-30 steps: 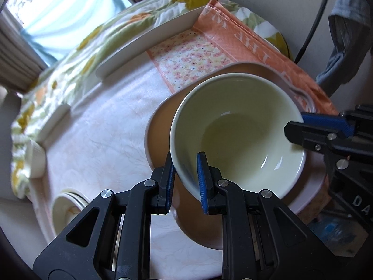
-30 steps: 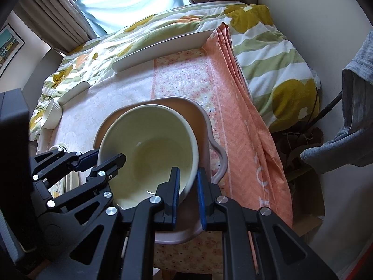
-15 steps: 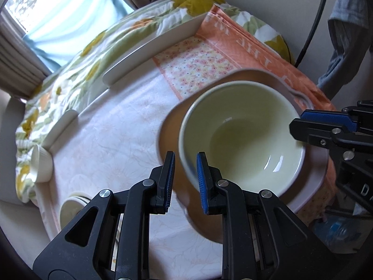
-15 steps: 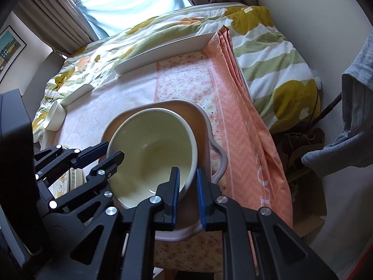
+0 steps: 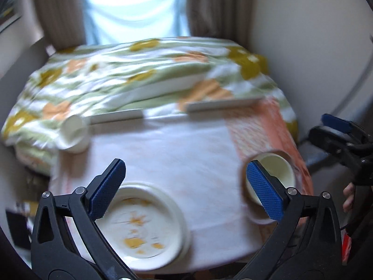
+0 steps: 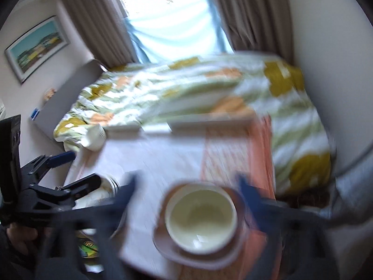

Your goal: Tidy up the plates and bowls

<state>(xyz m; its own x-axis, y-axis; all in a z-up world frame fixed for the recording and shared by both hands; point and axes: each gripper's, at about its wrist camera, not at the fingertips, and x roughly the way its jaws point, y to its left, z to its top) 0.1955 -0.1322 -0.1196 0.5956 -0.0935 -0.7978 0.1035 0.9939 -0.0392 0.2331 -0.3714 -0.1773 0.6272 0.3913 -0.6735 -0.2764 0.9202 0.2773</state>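
Note:
The cream bowl (image 6: 200,217) rests inside a pink handled dish (image 6: 163,245) on the table's right side; in the left wrist view the bowl (image 5: 277,172) shows behind my right finger. A stack of white plates (image 5: 139,224) with orange marks lies at the front left. My left gripper (image 5: 186,179) hovers high above the table, its jaws opening wide with nothing between them. My right gripper (image 6: 188,186) is blurred above the bowl, its jaws also opening and holding nothing. Each gripper appears in the other's view: the left gripper (image 6: 79,168) and the right gripper (image 5: 331,130).
A small white cup (image 5: 74,135) lies tipped at the table's far left corner. Long white trays (image 5: 221,103) line the far edge, against a flowered bedcover (image 5: 139,70). An orange cloth (image 5: 261,128) covers the table's right strip. Walls stand close on the right.
Both grippers have let go of the cream bowl's rim, opened wide and risen back from the table. The bowl stays in the pink dish. The left view now takes in the plate stack.

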